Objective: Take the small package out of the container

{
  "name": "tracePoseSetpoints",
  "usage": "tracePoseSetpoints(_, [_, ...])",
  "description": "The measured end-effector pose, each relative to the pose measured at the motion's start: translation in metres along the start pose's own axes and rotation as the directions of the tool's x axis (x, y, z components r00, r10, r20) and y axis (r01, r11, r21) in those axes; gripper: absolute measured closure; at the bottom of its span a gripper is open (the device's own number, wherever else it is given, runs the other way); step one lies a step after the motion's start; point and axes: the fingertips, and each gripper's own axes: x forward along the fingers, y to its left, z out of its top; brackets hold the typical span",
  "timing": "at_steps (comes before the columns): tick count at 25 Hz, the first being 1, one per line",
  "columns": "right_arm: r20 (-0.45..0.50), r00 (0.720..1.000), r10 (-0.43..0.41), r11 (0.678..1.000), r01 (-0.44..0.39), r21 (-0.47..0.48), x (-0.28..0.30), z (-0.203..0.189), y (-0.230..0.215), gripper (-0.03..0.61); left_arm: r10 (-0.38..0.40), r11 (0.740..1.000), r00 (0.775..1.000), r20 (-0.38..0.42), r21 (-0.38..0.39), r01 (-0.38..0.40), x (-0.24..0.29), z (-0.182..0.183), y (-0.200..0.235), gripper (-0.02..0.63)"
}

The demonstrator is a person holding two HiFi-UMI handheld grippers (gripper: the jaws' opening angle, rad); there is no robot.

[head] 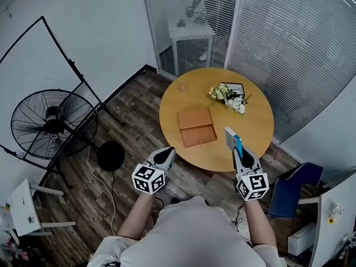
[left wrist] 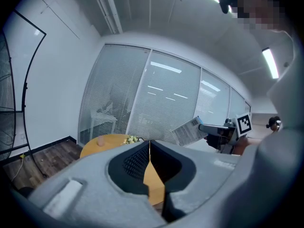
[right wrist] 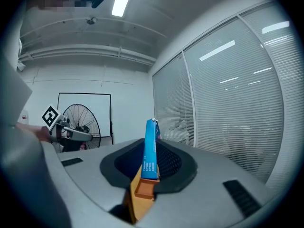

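Note:
The container, an open flat brown box (head: 196,127), lies on the round wooden table (head: 256,121). My right gripper (head: 238,148) is shut on the small package (head: 231,137), a thin blue and white box held upright above the table's near edge, to the right of the container. In the right gripper view the package (right wrist: 151,148) stands edge-on between the jaws, with the container (right wrist: 144,189) below it. My left gripper (head: 166,153) hovers at the table's near left edge, jaws shut and empty. The left gripper view shows its closed tips (left wrist: 149,147) and the package (left wrist: 189,131) at the right.
A bunch of flowers (head: 228,97) and a small cup (head: 182,86) sit on the table's far side. A large floor fan (head: 53,121) stands at the left, a blue chair (head: 295,188) at the right. Glass walls with blinds (head: 289,49) enclose the far side.

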Motion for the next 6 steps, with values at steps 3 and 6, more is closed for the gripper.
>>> tracePoseSetpoints(3, [-0.004, 1.000, -0.004, 1.000, 0.004, -0.003, 0.0019, 0.0010, -0.0008, 0.511, 0.002, 1.000, 1.000, 0.001, -0.005, -0.002, 0.0008, 0.0009, 0.0033, 0.594])
tracePoseSetpoints(6, [-0.005, 1.000, -0.003, 1.000, 0.003, -0.004, 0.0013, 0.0034, -0.0005, 0.511, 0.001, 1.000, 1.000, 0.005, -0.009, -0.001, 0.0008, 0.0027, 0.0030, 0.594])
